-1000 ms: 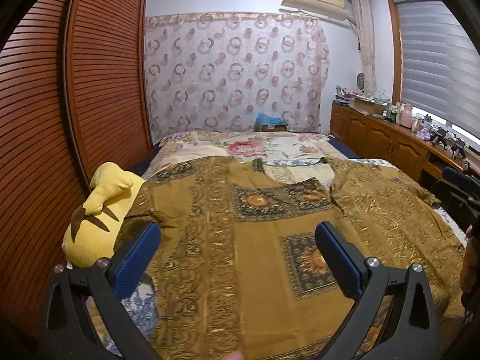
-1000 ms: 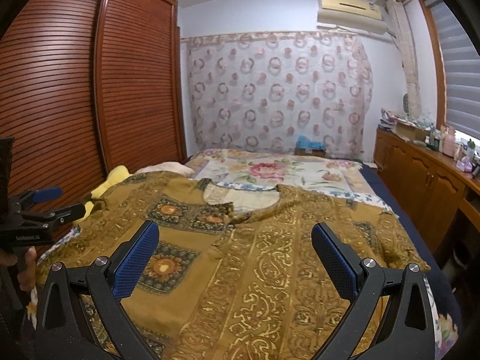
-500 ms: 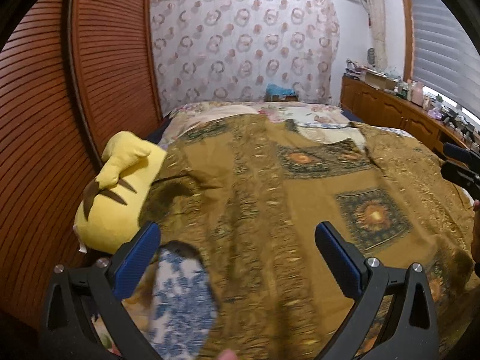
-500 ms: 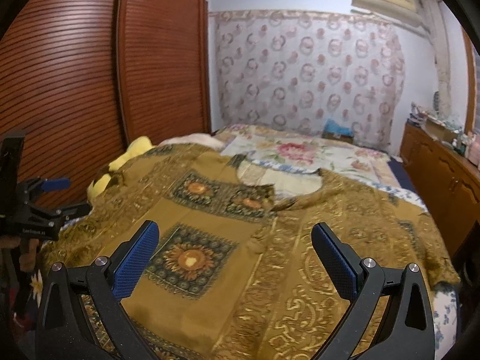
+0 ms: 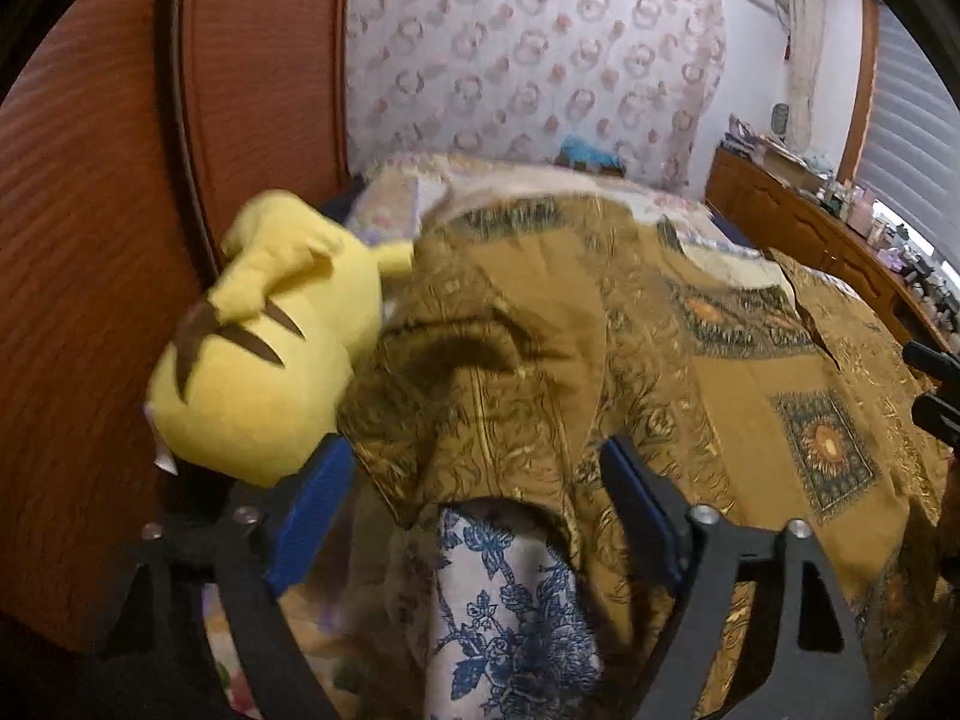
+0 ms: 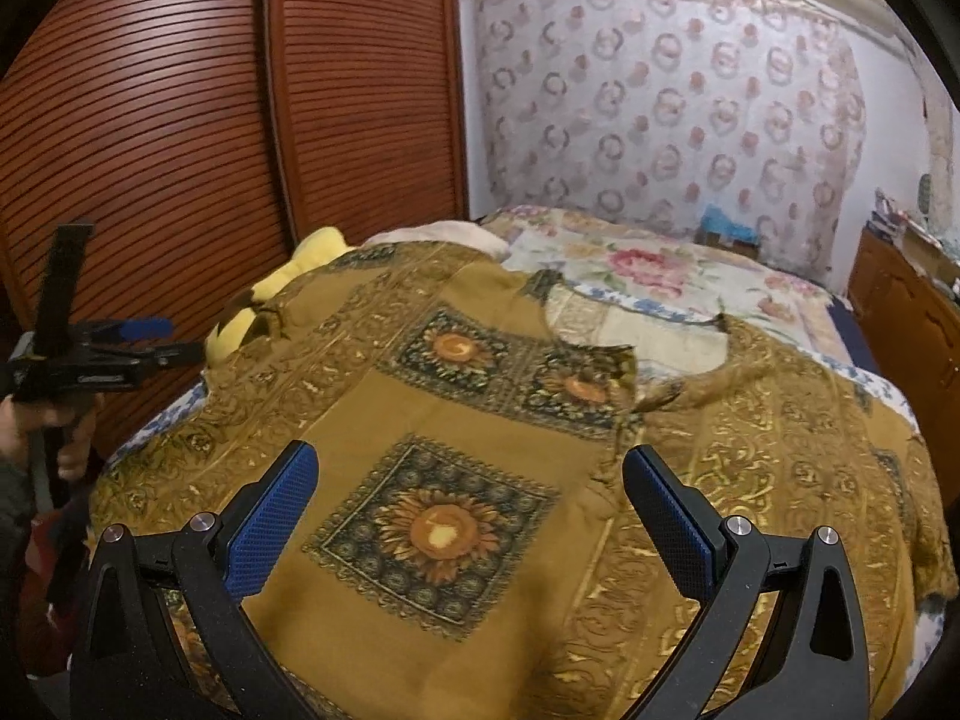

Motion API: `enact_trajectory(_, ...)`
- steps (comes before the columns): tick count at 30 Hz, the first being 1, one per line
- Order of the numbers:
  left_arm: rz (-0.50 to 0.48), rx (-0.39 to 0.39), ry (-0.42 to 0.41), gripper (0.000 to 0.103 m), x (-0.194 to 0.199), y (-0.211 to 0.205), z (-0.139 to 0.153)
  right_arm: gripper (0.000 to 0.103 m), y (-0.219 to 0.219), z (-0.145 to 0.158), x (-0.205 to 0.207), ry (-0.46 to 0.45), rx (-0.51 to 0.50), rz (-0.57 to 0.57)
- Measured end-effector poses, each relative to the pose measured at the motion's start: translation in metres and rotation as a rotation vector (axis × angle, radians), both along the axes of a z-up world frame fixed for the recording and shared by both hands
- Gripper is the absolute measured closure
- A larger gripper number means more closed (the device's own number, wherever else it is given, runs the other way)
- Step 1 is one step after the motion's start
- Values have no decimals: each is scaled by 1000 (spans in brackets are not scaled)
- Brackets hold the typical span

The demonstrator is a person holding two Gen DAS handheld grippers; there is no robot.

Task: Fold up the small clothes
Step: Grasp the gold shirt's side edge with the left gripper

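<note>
The bed takes up most of the room, and the mustard-gold patterned shirt lies spread flat across its near half, front up. Its neckline points toward the far headboard and the hem toward us, so the long axis runs near to far, sleeves out left and right. It looks thin, soft and limp, likely to sag and crease, so pinching a sleeve edge or shoulder seam seems wisest. The yellow plush toy sits just beside the left sleeve. The left gripper hangs over that sleeve, jaws spread, holding nothing. The right gripper hovers over the chest, jaws likewise apart and empty.
</note>
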State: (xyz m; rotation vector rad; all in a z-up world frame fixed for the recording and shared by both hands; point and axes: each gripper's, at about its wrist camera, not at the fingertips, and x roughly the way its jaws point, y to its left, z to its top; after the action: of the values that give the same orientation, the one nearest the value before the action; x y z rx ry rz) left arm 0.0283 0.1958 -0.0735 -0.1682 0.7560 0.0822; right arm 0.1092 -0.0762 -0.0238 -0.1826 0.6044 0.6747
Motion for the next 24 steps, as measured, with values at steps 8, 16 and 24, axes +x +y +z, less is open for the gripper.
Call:
enact_trajectory(8, -20, -30, 63, 51, 24, 6, -11, 0, 18, -12, 4, 32, -46, 54)
enact_trajectory(16, -73, -96, 108, 73, 33, 10, -23, 0, 24, -17, 5, 54, -46, 78)
enact_trajectory(24, -95, 8, 57, 103, 27, 4, 4, 0, 7, -16, 0, 72, 2, 47)
